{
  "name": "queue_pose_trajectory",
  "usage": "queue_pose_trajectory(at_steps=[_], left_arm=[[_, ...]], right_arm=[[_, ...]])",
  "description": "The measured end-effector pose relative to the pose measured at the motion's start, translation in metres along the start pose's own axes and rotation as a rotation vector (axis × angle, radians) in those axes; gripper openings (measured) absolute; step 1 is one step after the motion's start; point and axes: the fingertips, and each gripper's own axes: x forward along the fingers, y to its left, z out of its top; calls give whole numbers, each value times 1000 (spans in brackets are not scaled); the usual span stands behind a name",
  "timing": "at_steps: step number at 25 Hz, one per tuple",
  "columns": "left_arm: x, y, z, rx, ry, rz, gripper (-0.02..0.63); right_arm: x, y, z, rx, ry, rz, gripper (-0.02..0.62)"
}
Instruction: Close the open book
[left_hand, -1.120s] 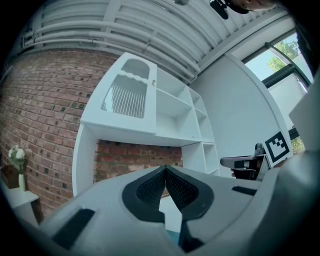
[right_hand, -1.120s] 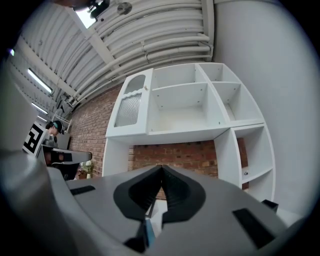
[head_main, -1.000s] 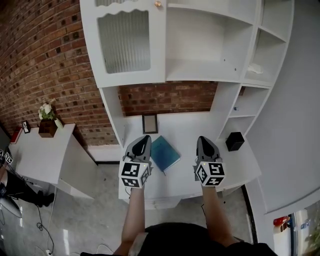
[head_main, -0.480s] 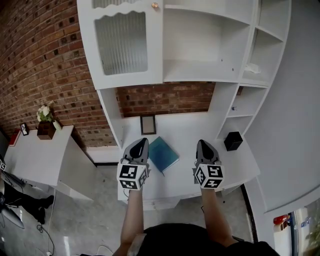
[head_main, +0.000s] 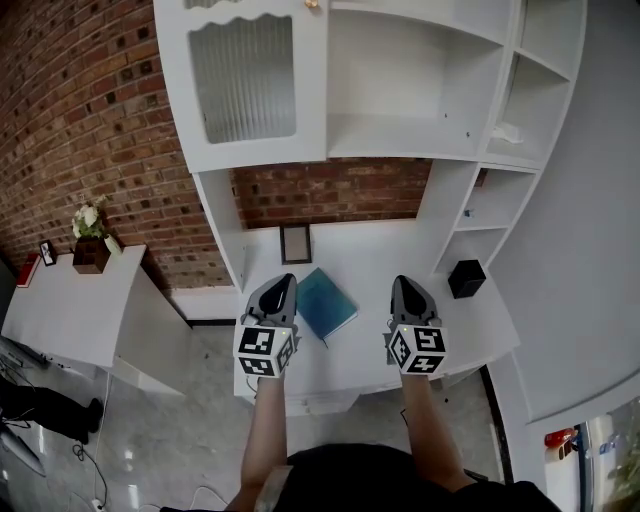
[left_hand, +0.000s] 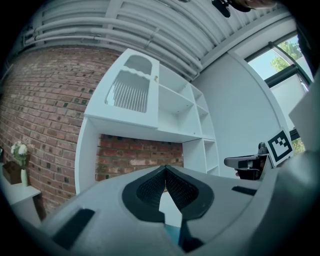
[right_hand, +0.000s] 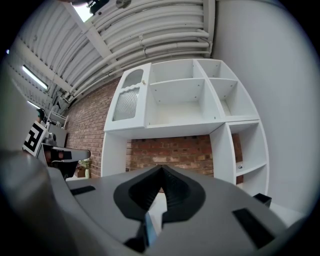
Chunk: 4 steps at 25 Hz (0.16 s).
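On the white desk (head_main: 370, 262), under the shelves, a teal book (head_main: 326, 303) lay flat with its cover up and looked closed. It sat at an angle between the two grippers, just beside the left one and well apart from the right one. The left gripper (head_main: 284, 279) hovered over the desk's front left part, pointing toward the brick wall (head_main: 330, 195). In its own view, the left gripper's (left_hand: 165, 169) jaws met at the tips with nothing between them. The right gripper (head_main: 402, 281) hung over the front right part of the desk. Its own view showed the right gripper's (right_hand: 161, 167) jaws pressed together too, holding nothing. A small picture frame (head_main: 296, 244) leaned against the wall behind the book. A black box (head_main: 467, 279) stood at the desk's right end, below the side shelves. Off to the left, a pot of flowers (head_main: 91, 240) stood on a lower white table (head_main: 70, 310).
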Motion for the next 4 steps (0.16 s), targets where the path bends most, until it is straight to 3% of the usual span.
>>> queue_pose_trajectory(at_steps=[4], left_arm=[[0, 1, -5, -5, 12, 2, 9]], right_arm=[[1, 2, -2, 6, 5, 4, -3]])
